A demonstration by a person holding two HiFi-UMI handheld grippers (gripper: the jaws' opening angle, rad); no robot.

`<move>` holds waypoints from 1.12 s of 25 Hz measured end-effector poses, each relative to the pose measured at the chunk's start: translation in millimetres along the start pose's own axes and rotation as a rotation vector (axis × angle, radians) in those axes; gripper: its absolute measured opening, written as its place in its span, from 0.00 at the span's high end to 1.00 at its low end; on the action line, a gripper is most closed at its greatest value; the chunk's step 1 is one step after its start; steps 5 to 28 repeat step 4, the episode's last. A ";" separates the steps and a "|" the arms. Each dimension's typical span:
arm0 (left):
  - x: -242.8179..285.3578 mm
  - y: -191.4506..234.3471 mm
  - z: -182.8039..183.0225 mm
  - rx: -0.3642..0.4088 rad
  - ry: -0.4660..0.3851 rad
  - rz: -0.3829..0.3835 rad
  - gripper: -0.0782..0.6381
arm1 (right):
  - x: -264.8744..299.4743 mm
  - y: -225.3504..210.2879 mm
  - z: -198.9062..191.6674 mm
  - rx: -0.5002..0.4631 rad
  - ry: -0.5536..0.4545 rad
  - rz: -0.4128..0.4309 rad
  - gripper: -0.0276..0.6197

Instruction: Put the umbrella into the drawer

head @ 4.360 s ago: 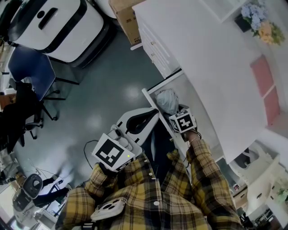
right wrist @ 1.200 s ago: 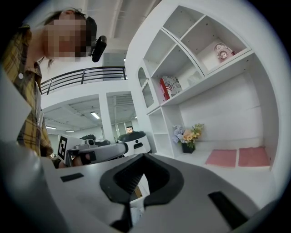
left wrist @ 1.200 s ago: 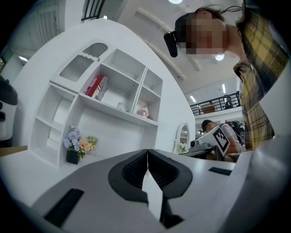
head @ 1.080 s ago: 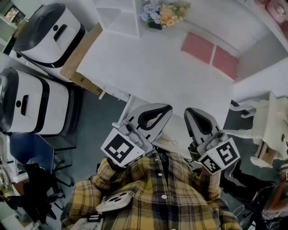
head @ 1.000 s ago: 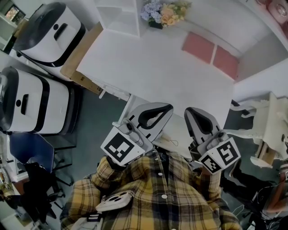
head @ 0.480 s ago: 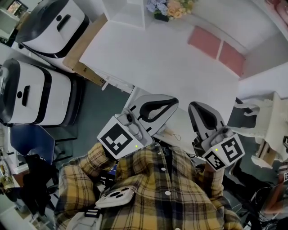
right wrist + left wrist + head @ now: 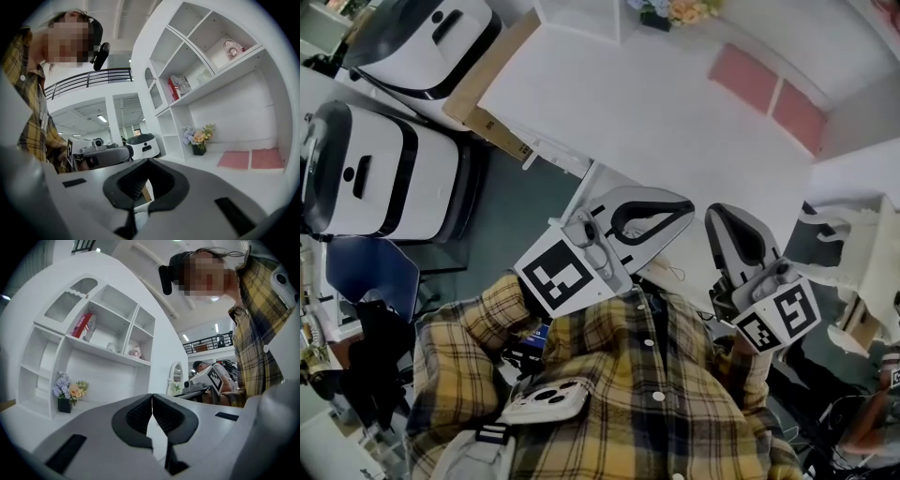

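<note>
Presently both grippers are held over the near edge of the desk [image 7: 675, 112], close against the person's shirt [image 7: 656, 394].

**Grippers**
- The left gripper [image 7: 680, 204] has its jaws together tip to tip, with nothing between them.
- The right gripper [image 7: 724, 220], just right of the left one, is likewise closed and empty.
- Whether either one rests on the desk top cannot be told.

**Task items**
- The umbrella shows in no view. It is not on the desk top, which carries only flowers [image 7: 680, 9] at its far edge and two pink mats [image 7: 773, 94] toward its far right.
- The desk front lies beneath the grippers and the shirt and is largely covered by them. No drawer is seen standing open, and whether one is fully shut cannot be told.

**Assessment**
With the umbrella out of sight and both grippers empty, the placing appears done or nearly so. This is a judgement, not a finding.

**Risks from here**
1. The drawer may be left ajar, or may have caught the umbrella's fabric or strap at its lip. The cause would be that nobody can check the desk front from this stance.
2. The gripper tips may knock the desk edge. They project over it, and any turn of the body swings them along it.
3. If the umbrella in fact lies off the desk, unseen, closed jaws would push it rather than take it. They need to be opened before any approach.
</note>
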State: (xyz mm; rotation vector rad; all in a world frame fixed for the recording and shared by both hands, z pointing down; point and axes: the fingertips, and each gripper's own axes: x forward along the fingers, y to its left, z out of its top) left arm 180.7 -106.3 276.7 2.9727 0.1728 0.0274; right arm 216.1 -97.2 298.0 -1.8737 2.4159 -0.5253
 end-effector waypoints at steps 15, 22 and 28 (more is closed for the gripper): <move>-0.7 0.8 0.2 -0.001 0.002 -0.004 0.86 | -1.2 1.6 0.7 -0.005 0.003 -0.005 0.93; -0.7 0.8 0.2 -0.001 0.002 -0.004 0.86 | -1.2 1.6 0.7 -0.005 0.003 -0.005 0.93; -0.7 0.8 0.2 -0.001 0.002 -0.004 0.86 | -1.2 1.6 0.7 -0.005 0.003 -0.005 0.93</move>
